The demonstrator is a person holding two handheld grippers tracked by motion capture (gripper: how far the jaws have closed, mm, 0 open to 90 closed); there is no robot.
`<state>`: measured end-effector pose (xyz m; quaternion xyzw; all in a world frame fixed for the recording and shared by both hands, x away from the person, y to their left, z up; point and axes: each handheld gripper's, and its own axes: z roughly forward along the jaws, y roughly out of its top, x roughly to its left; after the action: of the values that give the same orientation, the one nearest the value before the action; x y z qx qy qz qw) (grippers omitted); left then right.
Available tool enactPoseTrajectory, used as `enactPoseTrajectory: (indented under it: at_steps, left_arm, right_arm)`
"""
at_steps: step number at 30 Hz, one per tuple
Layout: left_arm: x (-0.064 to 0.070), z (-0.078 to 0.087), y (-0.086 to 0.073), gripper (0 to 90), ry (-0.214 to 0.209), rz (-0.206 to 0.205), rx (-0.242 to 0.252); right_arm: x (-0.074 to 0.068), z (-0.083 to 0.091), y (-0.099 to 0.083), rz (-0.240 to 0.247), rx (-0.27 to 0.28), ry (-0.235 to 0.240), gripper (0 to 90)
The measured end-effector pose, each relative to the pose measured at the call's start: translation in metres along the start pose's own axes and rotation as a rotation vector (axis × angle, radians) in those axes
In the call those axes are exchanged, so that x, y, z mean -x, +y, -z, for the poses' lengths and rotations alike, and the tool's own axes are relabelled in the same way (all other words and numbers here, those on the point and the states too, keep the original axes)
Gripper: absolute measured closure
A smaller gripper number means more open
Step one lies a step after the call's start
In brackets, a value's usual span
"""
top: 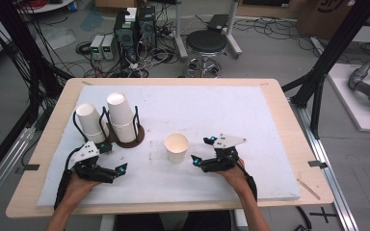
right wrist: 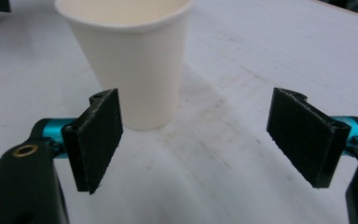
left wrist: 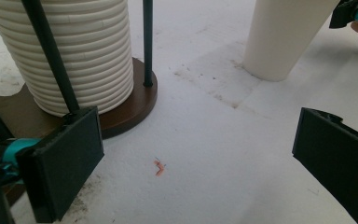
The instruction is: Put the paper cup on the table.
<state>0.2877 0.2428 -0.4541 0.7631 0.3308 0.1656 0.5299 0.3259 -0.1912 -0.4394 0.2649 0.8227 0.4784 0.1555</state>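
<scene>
1. Table (top: 274, 96): one, with a white mat over its top. I take the single upright paper cup (top: 177, 147) as my landmark; it stands mouth up near the middle of the mat, on the person's side.
2. Cup holder (top: 127, 139): one brown round base with thin black rods, to the left of the cup and well apart from it. It carries two stacks of inverted cups (top: 121, 117); the left stack (top: 91, 122) leans outward. In the left gripper view the ribbed stack (left wrist: 74, 51) stands just ahead of the jaws, with the cup (left wrist: 284, 37) farther off to the right.
3. Right gripper (top: 204, 150): one, just right of the cup, close but not touching. Its jaws are spread wide and hold nothing. In the right gripper view (right wrist: 193, 140) the cup (right wrist: 128, 60) stands ahead and to the left of the gap, behind the left pad, not between the pads.
4. Left gripper (top: 114, 159): one, left of the cup and near the front of the holder. Its jaws are spread apart and empty (left wrist: 191, 158).
5. Governing relation: the cup's long axis is vertical and the right gripper is the nearer one. I judge that the next move needs a forward advance with a shift toward the cup, so that both pads straddle its wall.
6. Count: one loose cup, two stacks, one holder, two grippers.
</scene>
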Motion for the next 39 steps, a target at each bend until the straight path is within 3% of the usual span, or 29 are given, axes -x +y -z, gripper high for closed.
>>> enactPoseTrajectory:
  at_steps: [4,9,15,24,29,39]
  left_arm:
    - [0.0,0.001,0.0,1.7,0.004,0.004,0.003]
    - [0.0,0.001,-0.001,1.7,0.012,0.009,0.013]
    - [0.0,0.003,-0.001,1.7,0.018,0.025,0.032]
    - [-0.001,0.005,-0.002,1.7,0.027,0.031,0.046]
    - [-0.002,0.005,-0.002,1.7,0.03,0.039,0.056]
    - [-0.003,0.004,-0.002,1.7,0.017,0.051,0.041]
  right_arm:
    - [0.008,0.015,-0.009,-0.048,0.021,-0.058,18.9]
    - [0.011,0.031,-0.018,-0.061,0.053,-0.143,18.9]
    - [0.015,0.043,-0.035,-0.098,0.064,-0.207,19.1]
    - [0.024,0.054,-0.043,-0.151,0.098,-0.245,19.1]
    - [0.022,0.055,-0.043,-0.133,0.094,-0.251,19.1]
    - [0.023,0.061,-0.047,-0.16,0.09,-0.264,19.1]
